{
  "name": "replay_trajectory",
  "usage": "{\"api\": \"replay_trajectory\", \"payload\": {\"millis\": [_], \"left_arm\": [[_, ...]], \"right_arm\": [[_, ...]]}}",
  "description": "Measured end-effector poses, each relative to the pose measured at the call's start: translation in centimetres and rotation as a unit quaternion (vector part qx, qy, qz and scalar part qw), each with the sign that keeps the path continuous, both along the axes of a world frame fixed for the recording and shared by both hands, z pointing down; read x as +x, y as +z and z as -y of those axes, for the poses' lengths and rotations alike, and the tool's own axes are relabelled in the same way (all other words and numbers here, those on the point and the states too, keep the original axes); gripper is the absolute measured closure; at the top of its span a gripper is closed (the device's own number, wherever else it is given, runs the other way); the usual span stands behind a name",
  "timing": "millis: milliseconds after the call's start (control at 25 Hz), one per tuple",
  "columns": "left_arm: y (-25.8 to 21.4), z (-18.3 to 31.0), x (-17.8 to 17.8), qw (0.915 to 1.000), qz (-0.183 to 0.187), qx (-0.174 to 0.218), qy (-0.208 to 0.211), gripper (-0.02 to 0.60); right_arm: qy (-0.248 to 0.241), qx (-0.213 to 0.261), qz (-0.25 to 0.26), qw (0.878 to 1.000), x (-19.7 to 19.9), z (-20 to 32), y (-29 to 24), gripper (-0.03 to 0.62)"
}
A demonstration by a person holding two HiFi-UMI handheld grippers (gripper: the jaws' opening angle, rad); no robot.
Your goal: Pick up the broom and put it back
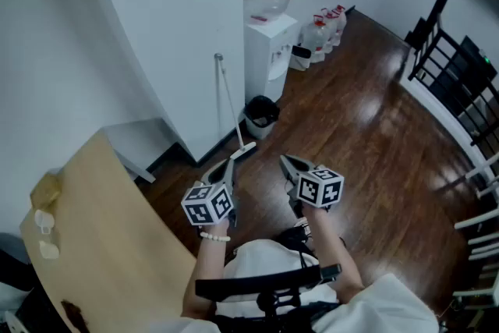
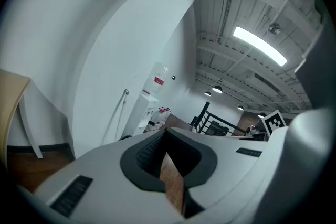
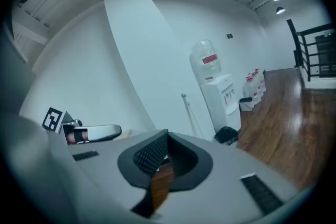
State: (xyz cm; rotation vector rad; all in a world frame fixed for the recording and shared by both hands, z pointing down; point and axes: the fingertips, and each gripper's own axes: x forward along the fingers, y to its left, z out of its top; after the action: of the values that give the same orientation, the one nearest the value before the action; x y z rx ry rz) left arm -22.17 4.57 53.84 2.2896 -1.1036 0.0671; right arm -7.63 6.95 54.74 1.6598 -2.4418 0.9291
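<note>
We see the left gripper (image 1: 231, 161) and the right gripper (image 1: 284, 159) held side by side in front of the person, both tilted a bit downward toward the wall. In the left gripper view the jaws are pressed together at the tips with nothing between them, only the floor showing through the gap behind. It's the same in the right gripper view: the jaws are closed tip to tip and empty.

The broom (image 1: 228, 99) is upright, with its thin handle leaning on the white wall (image 1: 164, 27) and its lower end on the wooden floor (image 1: 366, 144), just ahead of the left gripper's tips. We can't tell whether they touch. A small black bin (image 1: 261, 113) sits just right of the broom, and the white water dispenser (image 1: 270, 47) with a bottle on top is beside that. Spare water bottles (image 1: 323, 30) are grouped on the floor past the dispenser. A light wooden table (image 1: 101, 230) is at the person's left, and a black railing (image 1: 460, 82) is far right.
</note>
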Motion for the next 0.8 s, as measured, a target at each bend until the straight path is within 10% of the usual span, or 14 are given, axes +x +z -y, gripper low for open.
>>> {"api": "replay_trajectory", "payload": {"millis": [800], "left_arm": [[1.4, 1.1, 0.2, 0.9997, 0.014, -0.019, -0.002, 0.581]], "right_arm": [[-0.002, -0.015, 0.014, 1.000, 0.3, 1.2, 1.4, 0.588]]}}
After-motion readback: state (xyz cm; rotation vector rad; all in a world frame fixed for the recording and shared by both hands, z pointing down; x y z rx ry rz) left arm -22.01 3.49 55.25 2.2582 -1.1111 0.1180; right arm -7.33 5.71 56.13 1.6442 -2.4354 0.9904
